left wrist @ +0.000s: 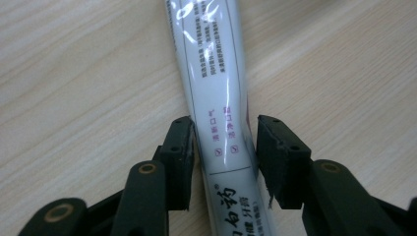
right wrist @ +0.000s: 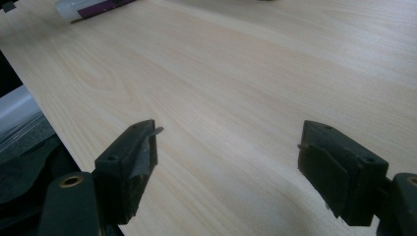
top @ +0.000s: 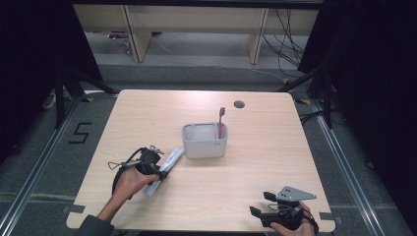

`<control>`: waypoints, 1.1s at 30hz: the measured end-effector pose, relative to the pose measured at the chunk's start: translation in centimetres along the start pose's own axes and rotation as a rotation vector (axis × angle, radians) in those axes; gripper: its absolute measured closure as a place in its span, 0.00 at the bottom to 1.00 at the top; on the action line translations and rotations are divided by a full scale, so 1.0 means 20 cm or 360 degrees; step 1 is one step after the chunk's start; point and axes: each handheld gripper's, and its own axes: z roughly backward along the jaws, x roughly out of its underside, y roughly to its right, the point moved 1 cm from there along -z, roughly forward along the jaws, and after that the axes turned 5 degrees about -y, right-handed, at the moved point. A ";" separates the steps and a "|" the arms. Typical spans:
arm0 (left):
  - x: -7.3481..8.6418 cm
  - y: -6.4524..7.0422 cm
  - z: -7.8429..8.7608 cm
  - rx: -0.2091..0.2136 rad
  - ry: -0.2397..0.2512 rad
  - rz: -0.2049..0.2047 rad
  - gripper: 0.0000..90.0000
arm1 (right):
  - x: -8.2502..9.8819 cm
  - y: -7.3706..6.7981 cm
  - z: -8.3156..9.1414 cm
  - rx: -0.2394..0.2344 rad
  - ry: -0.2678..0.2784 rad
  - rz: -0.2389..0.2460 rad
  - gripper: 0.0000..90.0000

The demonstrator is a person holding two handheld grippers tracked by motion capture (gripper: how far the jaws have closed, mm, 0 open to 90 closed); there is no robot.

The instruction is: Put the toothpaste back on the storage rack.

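Tongs, L (left wrist: 223, 147): your jaws straddle the toothpaste tube (left wrist: 216, 98), w/ the left pad touching its edge and a thin gap at the other pad, so not clamped. Tube lies flat on the table (top: 255, 162), running lengthwise betw. the jaws and out past the tips, near front-left of the grey caddy (top: 204, 140). Caddy holds a red toothbrush (top: 221, 120), upright. Tongs, R (right wrist: 228, 157): your jaws wide apart over bare wood, near the front-right corner, well apart from tube.
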 end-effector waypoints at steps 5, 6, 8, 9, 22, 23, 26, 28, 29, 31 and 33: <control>0.01 -0.01 0.01 -0.0016 -0.0014 -0.0013 0.69 | 0.00 0.00 -0.01 -0.0014 0.0013 -0.0005 0.26; 0.01 -0.01 0.01 -0.0016 -0.0014 -0.0013 0.70 | 0.00 0.00 -0.01 -0.0014 0.0013 -0.0005 0.26; 0.02 -0.01 0.01 -0.0020 0.0004 0.0000 0.72 | 0.00 0.00 -0.01 -0.0014 0.0013 -0.0002 0.26; 0.02 -0.02 0.02 -0.0019 -0.0018 -0.0022 0.73 | 0.00 0.00 -0.01 -0.0014 0.0014 -0.0002 0.26; 0.06 -0.01 0.07 -0.0014 -0.0117 -0.0138 0.76 | 0.00 0.00 -0.01 -0.0012 0.0010 -0.0004 0.26; 0.06 -0.01 0.07 -0.0014 -0.0117 -0.0138 0.76 | 0.00 0.00 -0.01 -0.0012 0.0010 -0.0004 0.26; 0.06 -0.01 0.08 -0.0011 -0.0148 -0.0163 0.76 | 0.00 0.00 -0.01 -0.0021 0.0013 -0.0007 0.26; 0.06 -0.01 0.08 -0.0008 -0.0169 -0.0176 0.76 | 0.00 0.00 -0.01 -0.0022 0.0019 -0.0008 0.26; 0.06 0.00 0.08 -0.0002 -0.0176 -0.0183 0.76 | 0.00 0.00 -0.01 -0.0022 0.0014 -0.0005 0.26; 0.05 0.00 0.08 0.0003 -0.0214 -0.0198 0.76 | 0.00 0.00 -0.01 -0.0017 0.0014 -0.0004 0.26; 0.05 0.00 0.08 -0.0006 -0.0214 -0.0213 0.76 | 0.00 0.00 0.00 -0.0016 0.0014 -0.0003 0.26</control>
